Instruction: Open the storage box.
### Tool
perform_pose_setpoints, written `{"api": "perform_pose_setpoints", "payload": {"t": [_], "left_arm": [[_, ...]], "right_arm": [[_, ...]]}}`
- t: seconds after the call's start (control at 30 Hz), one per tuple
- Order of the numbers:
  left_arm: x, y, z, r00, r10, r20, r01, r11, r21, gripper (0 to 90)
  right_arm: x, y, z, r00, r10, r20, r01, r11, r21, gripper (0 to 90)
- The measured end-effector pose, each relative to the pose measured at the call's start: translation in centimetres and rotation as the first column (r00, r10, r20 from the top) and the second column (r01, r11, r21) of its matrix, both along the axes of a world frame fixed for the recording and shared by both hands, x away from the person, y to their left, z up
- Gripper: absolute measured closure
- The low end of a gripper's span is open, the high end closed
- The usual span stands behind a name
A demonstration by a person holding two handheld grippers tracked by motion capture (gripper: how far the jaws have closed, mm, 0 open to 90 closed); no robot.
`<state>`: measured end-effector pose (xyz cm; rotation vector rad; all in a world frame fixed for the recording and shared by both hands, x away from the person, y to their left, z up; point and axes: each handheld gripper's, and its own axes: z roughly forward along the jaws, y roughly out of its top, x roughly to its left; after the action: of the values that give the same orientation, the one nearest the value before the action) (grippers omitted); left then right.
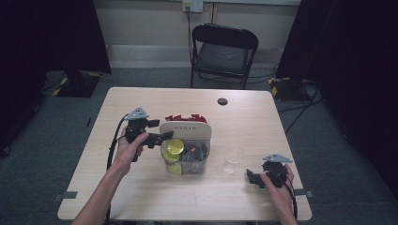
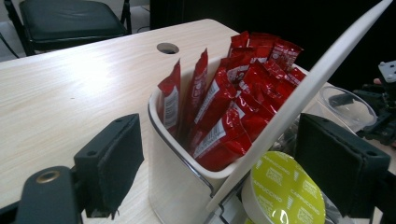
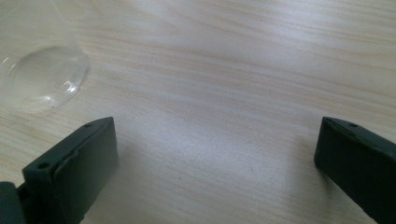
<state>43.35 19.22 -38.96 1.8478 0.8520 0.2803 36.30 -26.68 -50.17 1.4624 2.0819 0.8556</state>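
A caddy (image 1: pixel 184 130) with a white divider panel stands mid-table. Its back compartment (image 2: pixel 168 154) holds several red sauce packets (image 2: pixel 233 107). Its clear front part holds yellow-lidded capsules (image 1: pixel 175 146); one yellow lid (image 2: pixel 285 193) is close up in the left gripper view. My left gripper (image 1: pixel 165 137) is open at the caddy's left side, its jaws spread either side of the caddy's corner (image 2: pixel 224 170). My right gripper (image 1: pixel 251 177) rests low near the table's front right, open over bare wood (image 3: pixel 215 158). An empty clear glass cup (image 1: pixel 233 159) stands between the caddy and the right gripper, and its base (image 3: pixel 39 70) is near the right gripper's jaws.
A black folding chair (image 1: pixel 224 51) stands behind the table. A round cable hole (image 1: pixel 222 101) lies in the tabletop behind the caddy. Bare wood (image 1: pixel 141 105) stretches along the table's back and left. Black curtains hang at both sides of the room.
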Motion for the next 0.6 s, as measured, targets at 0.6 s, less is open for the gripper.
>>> {"api": "perform_pose_setpoints", "payload": {"t": [0.6], "left_arm": [[0.73,0.47,-0.43,0.9995,0.027,-0.017,-0.027,0.9996,-0.013,11.1]], "right_arm": [[-0.02,-0.01,0.04,1.0000,0.000,-0.002,0.000,1.000,-0.004,0.0]]}}
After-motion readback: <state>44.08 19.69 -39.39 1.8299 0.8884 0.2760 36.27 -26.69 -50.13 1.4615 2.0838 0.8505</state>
